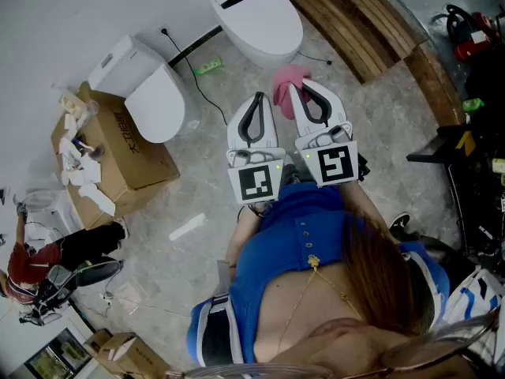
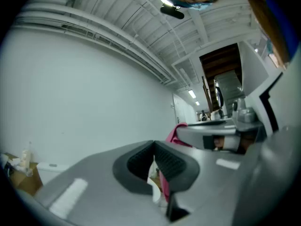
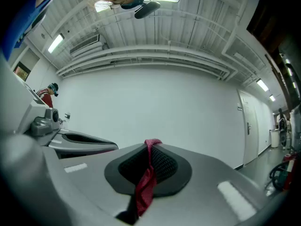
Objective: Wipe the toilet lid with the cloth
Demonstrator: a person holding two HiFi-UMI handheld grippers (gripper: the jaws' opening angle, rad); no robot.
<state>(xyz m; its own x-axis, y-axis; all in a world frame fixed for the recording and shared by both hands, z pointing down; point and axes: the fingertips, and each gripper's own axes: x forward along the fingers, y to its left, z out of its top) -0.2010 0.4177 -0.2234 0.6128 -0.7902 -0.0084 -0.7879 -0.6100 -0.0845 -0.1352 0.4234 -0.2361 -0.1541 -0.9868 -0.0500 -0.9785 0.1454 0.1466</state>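
- Wiping has not begun: the pink cloth [image 1: 284,84] hangs in the air, short of the closed toilet lid [image 1: 256,18] farther ahead.
- The next move probably calls for reaching out and laying the cloth flat on the lid.
- The right gripper [image 3: 150,146] pinches the cloth.
- The left gripper [image 2: 154,146], just beside it, is pressed together on nothing.

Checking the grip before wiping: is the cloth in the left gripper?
No, the cloth is pinched in the jaws of the right gripper; the left gripper holds nothing.
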